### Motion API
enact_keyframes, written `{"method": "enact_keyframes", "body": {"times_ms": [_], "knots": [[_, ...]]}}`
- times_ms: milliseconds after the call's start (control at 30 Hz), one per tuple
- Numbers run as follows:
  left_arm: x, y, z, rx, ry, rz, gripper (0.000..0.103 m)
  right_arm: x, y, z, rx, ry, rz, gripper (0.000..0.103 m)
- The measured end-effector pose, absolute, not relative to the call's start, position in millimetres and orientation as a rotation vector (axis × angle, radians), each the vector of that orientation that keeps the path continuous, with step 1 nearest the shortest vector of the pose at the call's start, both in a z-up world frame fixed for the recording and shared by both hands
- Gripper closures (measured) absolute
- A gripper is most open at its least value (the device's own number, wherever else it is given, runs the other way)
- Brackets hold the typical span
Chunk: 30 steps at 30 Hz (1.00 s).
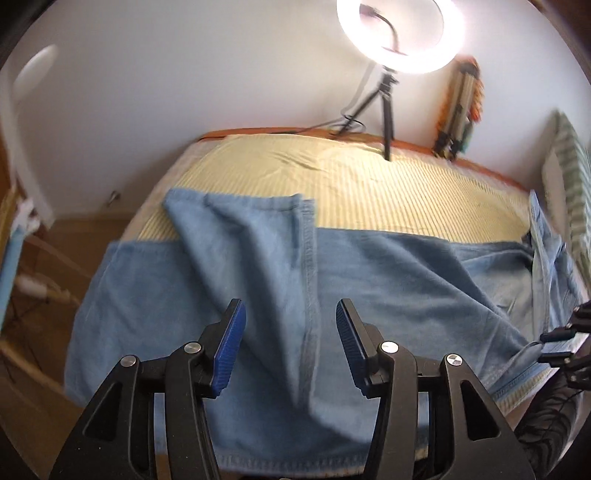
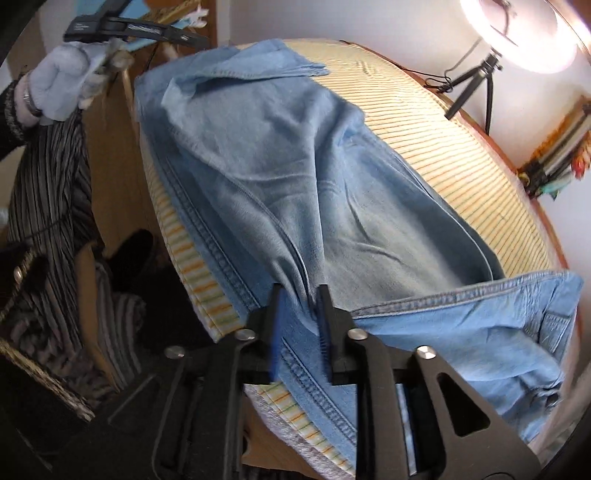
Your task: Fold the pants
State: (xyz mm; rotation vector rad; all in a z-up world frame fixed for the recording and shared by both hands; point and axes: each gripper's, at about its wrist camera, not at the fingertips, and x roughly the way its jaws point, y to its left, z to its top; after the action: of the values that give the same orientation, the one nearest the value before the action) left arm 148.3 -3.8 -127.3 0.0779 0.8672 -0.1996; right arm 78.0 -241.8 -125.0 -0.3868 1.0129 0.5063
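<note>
I see my left gripper (image 1: 290,332) spread above the light-blue denim pants (image 1: 369,266); my right gripper (image 2: 300,314) stands parted astride their stitched seam near the striped yellow mattress (image 1: 369,188) edge.

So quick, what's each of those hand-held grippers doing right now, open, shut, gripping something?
Left hand-held gripper: open, jeans beneath, nothing gripped.
Right hand-held gripper: partly open around a denim fold, not clamped.

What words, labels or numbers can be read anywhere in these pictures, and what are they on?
None can be read for certain.
Black bar at top left of the right wrist view: faint pale lettering, too small and blurred to read.
Jeans: no label or tag showing.
Colourful items leaning on the wall: any print is too blurred to tell.
</note>
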Motion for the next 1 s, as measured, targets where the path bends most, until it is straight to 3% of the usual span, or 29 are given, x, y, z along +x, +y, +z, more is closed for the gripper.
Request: {"method": "enact_keyframes", "body": {"times_ms": [33,100,467,533,667,767,1000], "knots": [[156.2,-12.8,-129.1,0.104,0.872,-0.214,0.053,76.6,-242.9,-122.2,-0.367,1.004,0.506,0.064],[179.7,-36.3,-136.6,0.170,0.900,-0.255,0.053,74.6,-243.9,-116.0,-0.339,0.979,0.501,0.058],[256.6,-60.1,-195.2,0.258,1.053,-0.149,0.053,65.1,-252.2,-91.7,-0.259,0.872,0.423,0.057],[260.3,-57.5,-197.3,0.241,1.045,-0.151,0.057,66.1,-256.4,-89.2,-0.233,0.856,0.415,0.057],[259.0,-55.6,-197.8,0.227,1.014,-0.159,0.095,72.7,-261.9,-85.8,-0.197,0.834,0.393,0.057],[257.9,-41.7,-193.4,0.144,0.999,-0.160,0.101,78.1,-259.9,-82.8,-0.190,0.822,0.382,0.057],[237.8,45.0,-159.8,-0.210,0.908,-0.134,0.101,106.1,-245.5,-71.4,-0.150,0.798,0.401,0.057]]}}
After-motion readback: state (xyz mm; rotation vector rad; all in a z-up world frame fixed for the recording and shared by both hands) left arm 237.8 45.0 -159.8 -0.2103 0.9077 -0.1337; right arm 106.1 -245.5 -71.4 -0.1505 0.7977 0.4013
